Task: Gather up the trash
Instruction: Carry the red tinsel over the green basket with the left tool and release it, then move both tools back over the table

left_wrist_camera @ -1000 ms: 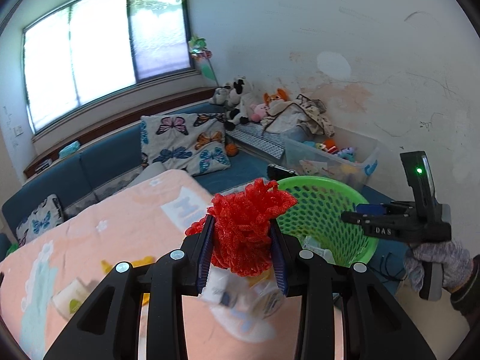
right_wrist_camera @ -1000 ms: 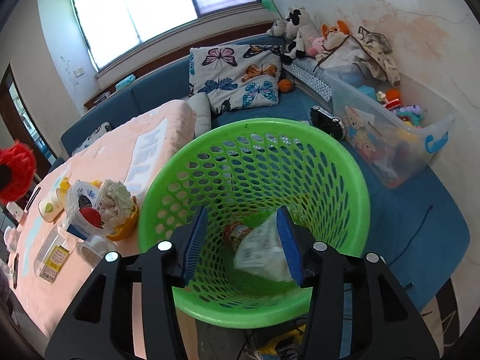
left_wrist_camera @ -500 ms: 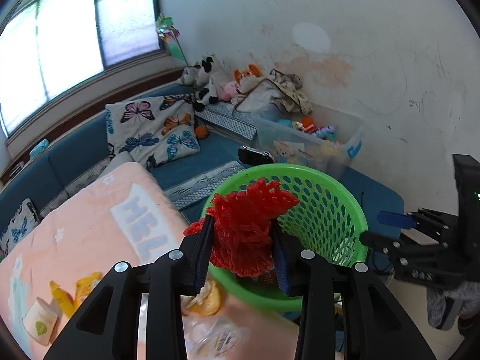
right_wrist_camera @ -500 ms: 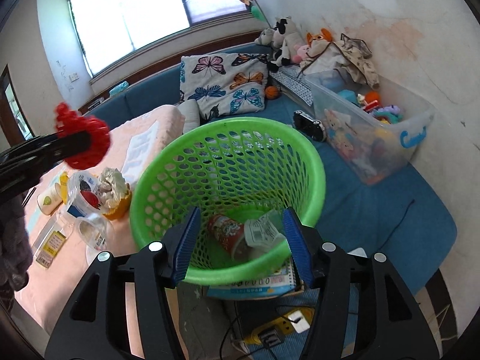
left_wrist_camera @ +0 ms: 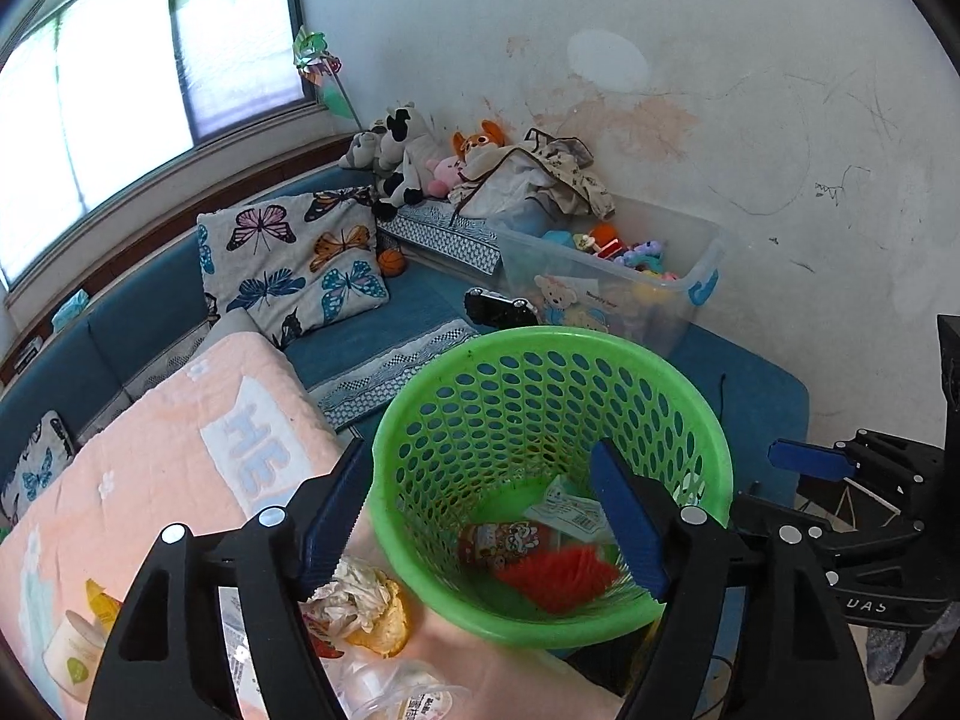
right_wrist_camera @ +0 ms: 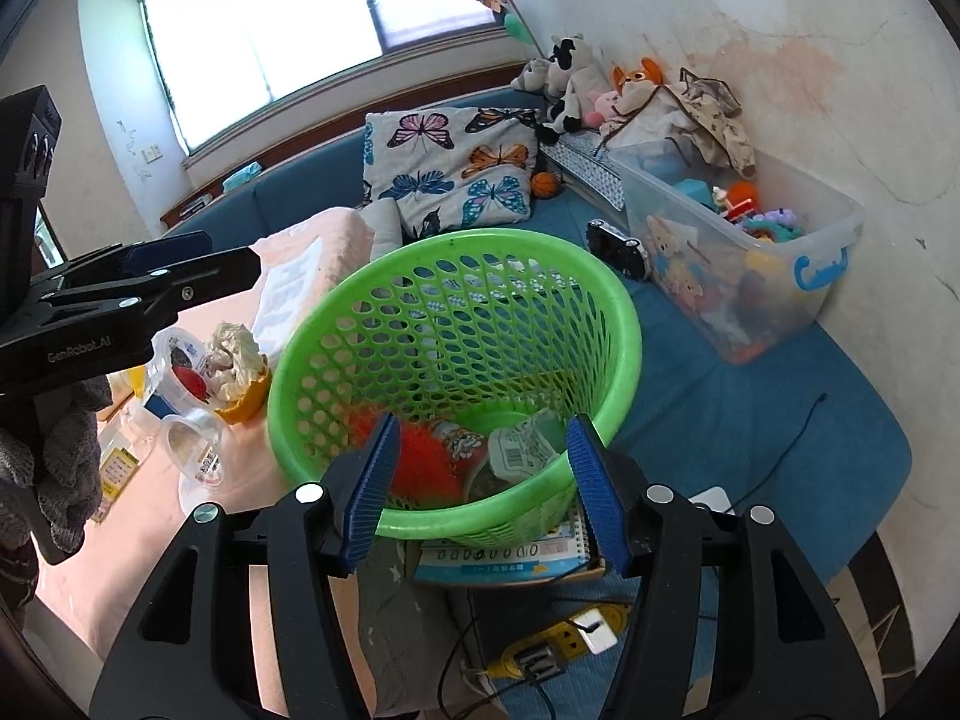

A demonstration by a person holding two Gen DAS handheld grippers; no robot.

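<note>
Red net (left_wrist_camera: pixel 555 576) lies in basket (left_wrist_camera: pixel 678 384); both tongs wide, empty; notebook (right_wrist_camera: pixel 504 558) only in right view.

You see a green basket (left_wrist_camera: pixel 690 396) of glossy perforated plastic; inside it, at its six o'clock, lies a red frilly mesh wad (left_wrist_camera: pixel 558 576) beside a shiny printed wrapper (left_wrist_camera: pixel 504 543). At nine o'clock of the basket, the peach blanket (left_wrist_camera: pixel 168 438) looks soft, nubbly cloth. At one o'clock, your clear storage bin (right_wrist_camera: pixel 834 240) is smooth translucent plastic. The crumpled tissue (right_wrist_camera: pixel 234 354) looks matt paper.
</note>
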